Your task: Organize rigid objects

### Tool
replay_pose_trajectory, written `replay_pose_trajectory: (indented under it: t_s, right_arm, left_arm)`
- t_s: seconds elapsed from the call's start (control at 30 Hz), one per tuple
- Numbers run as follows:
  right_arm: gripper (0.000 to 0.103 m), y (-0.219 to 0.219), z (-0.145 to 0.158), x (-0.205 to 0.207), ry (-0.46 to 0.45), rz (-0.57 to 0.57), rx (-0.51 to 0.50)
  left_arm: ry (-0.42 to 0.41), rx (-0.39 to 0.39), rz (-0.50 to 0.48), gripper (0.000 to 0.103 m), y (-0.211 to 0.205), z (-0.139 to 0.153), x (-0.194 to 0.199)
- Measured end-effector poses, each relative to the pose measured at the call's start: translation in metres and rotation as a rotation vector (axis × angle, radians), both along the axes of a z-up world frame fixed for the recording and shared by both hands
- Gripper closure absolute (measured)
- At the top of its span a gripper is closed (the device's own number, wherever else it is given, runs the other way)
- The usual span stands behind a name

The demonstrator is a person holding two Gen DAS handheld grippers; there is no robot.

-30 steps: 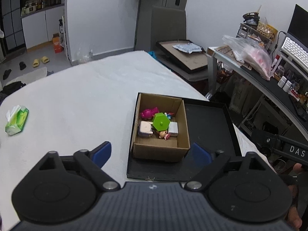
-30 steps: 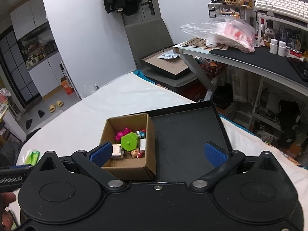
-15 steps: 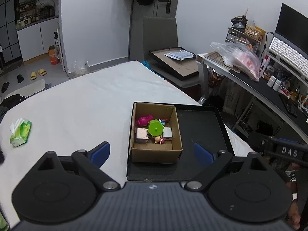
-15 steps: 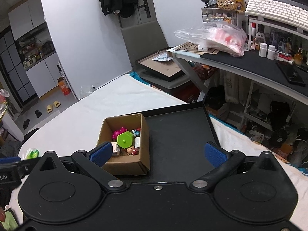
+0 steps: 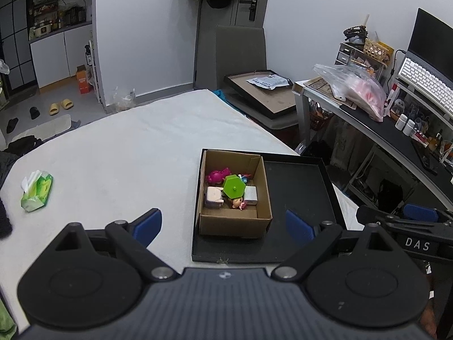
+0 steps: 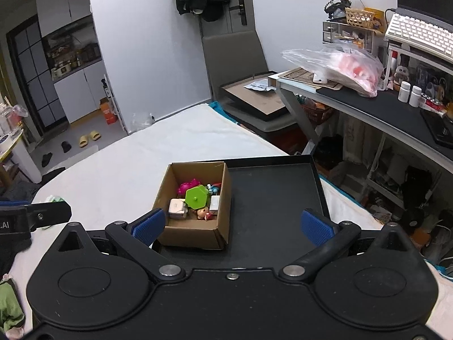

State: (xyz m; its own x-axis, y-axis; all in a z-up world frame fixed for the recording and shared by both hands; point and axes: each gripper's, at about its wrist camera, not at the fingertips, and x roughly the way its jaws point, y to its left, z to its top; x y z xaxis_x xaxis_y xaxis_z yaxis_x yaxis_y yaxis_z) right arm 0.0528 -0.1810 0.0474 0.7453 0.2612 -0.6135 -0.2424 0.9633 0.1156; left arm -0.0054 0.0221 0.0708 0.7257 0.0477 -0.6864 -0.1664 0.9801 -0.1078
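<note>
A small cardboard box (image 5: 235, 221) stands in the left part of a shallow black tray (image 5: 300, 187) on a white table. It holds several small toys: a green hexagonal piece (image 5: 234, 186), a pink figure (image 5: 215, 174), a white block (image 5: 250, 194) and a tiny doll (image 5: 237, 203). The box (image 6: 195, 236) and tray (image 6: 271, 187) also show in the right wrist view. My left gripper (image 5: 223, 223) is open and empty, held back from the box. My right gripper (image 6: 231, 225) is open and empty, above the tray's near edge.
A green tissue pack (image 5: 36, 190) lies on the table at the left. A chair (image 5: 240, 48) with a framed board stands beyond the table. A cluttered desk (image 5: 396, 130) with a keyboard runs along the right. The table's far edge drops to the floor.
Both grippers have pulled back and risen, so the box and tray look smaller and farther away. Both stay open and empty. Nothing in the box has moved.
</note>
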Motion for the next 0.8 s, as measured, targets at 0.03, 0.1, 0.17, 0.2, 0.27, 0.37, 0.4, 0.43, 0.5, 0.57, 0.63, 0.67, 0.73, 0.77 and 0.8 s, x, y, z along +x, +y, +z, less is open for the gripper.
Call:
replay_pose_trajectory:
  t_s: [0.03,0.1,0.17,0.2,0.27,0.37,0.4,0.43,0.5,0.57,0.63,0.67,0.73,0.77,0.8]
  right_arm:
    - [0.000,0.001,0.000,-0.001,-0.001,0.004,-0.005]
    - [0.000,0.002,0.001,-0.003,-0.007,0.008,-0.012]
    - [0.000,0.003,0.002,-0.004,-0.009,0.007,-0.013]
    - [0.000,0.003,0.003,-0.004,-0.009,0.006,-0.012]
    - [0.000,0.002,0.004,-0.003,-0.011,0.001,-0.010]
    - [0.000,0.002,0.005,-0.004,-0.012,-0.005,-0.009]
    - [0.000,0.002,0.005,-0.004,-0.010,0.000,-0.004]
    - [0.000,0.002,0.006,-0.004,-0.010,0.007,0.005]
    - [0.000,0.001,0.007,-0.005,-0.012,0.014,0.020]
    - [0.000,0.001,0.009,-0.006,-0.014,0.012,0.019]
    - [0.000,0.002,0.009,-0.006,-0.018,0.012,0.017]
    - [0.000,0.002,0.010,-0.007,-0.018,0.012,0.015]
    - [0.000,0.003,0.010,-0.007,-0.020,0.011,0.010]
    - [0.000,0.003,0.010,-0.007,-0.021,0.010,0.006]
    - [0.000,0.004,0.011,-0.008,-0.022,0.010,0.004]
  left_arm:
    - [0.002,0.000,0.000,0.010,0.000,-0.001,0.000]
    - [0.005,0.004,-0.002,0.010,0.000,-0.002,-0.001]
    - [0.008,0.008,-0.004,0.010,0.000,-0.002,-0.002]
    - [0.008,0.008,-0.005,0.010,0.000,-0.003,-0.003]
    - [0.007,0.008,-0.003,0.010,0.000,-0.003,-0.003]
    - [0.006,0.009,0.000,0.010,0.000,-0.003,-0.004]
    - [0.005,0.010,0.002,0.010,0.000,-0.002,-0.004]
    - [0.005,0.010,0.003,0.010,0.000,-0.002,-0.005]
    - [0.006,0.009,0.000,0.010,0.001,-0.002,-0.005]
    - [0.008,0.010,0.001,0.010,0.001,-0.002,-0.005]
    - [0.008,0.010,0.004,0.010,0.002,-0.001,-0.006]
    - [0.009,0.009,0.005,0.010,0.003,-0.001,-0.006]
    - [0.010,0.007,0.007,0.010,0.004,-0.001,-0.007]
    - [0.010,0.008,0.007,0.010,0.004,-0.001,-0.006]
    - [0.011,0.009,0.007,0.010,0.004,-0.002,-0.006]
